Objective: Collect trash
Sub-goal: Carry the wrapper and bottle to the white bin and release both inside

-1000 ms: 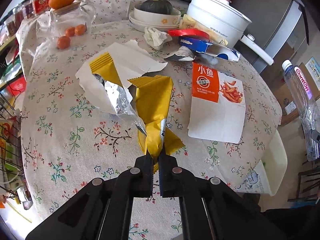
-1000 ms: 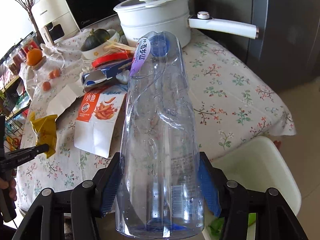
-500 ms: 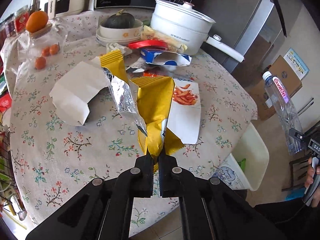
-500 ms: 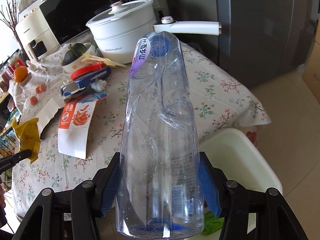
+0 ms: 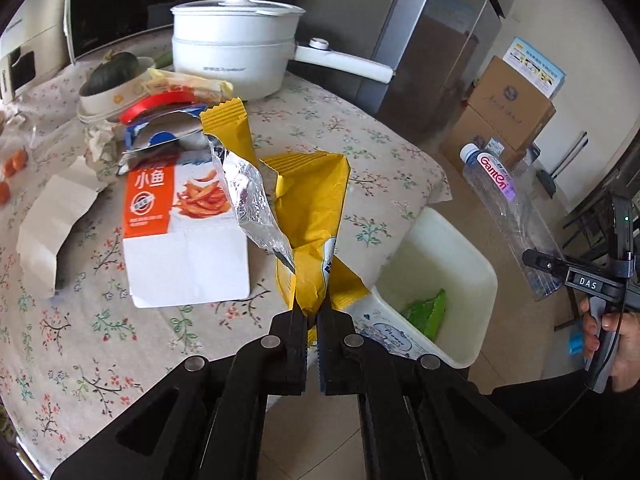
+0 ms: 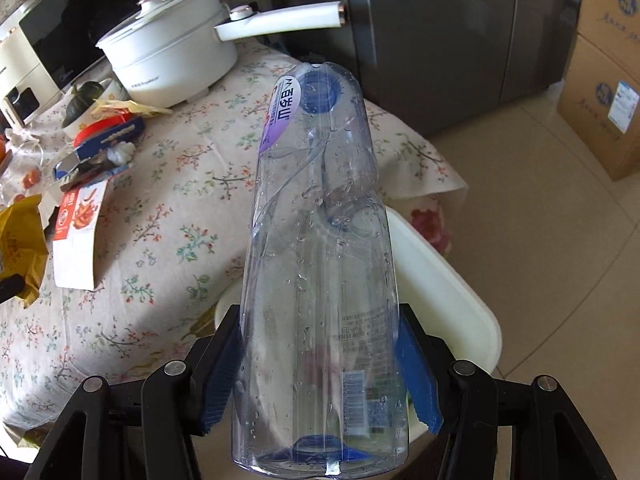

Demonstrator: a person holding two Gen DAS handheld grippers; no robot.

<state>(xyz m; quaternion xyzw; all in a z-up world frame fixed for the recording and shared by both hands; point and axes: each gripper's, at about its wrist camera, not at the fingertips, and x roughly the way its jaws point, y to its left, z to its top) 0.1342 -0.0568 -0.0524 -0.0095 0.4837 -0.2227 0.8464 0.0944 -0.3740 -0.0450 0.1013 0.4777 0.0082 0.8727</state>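
Yellow snack wrapper (image 5: 310, 216), torn w/ foil lining showing, hangs upright from the left gripper (image 5: 313, 316), jaws pinched tight on its bottom edge, above the table edge just beside the white bin (image 5: 478, 280). Clear plastic bottle (image 6: 320, 264), empty, clamped across its lower body by the right gripper (image 6: 320, 364), blue pads pressing both sides, over the bin rim. Green scrap (image 5: 426, 312) lies in the bin. On the floral tablecloth (image 5: 100, 320): orange-and-white snack box (image 5: 184, 232) flat behind the wrapper, white torn paper (image 5: 48, 232) left, blue carton (image 5: 160, 140), white pot (image 5: 236, 44) at back. Cardboard boxes (image 5: 508, 112) stand on the floor beyond.
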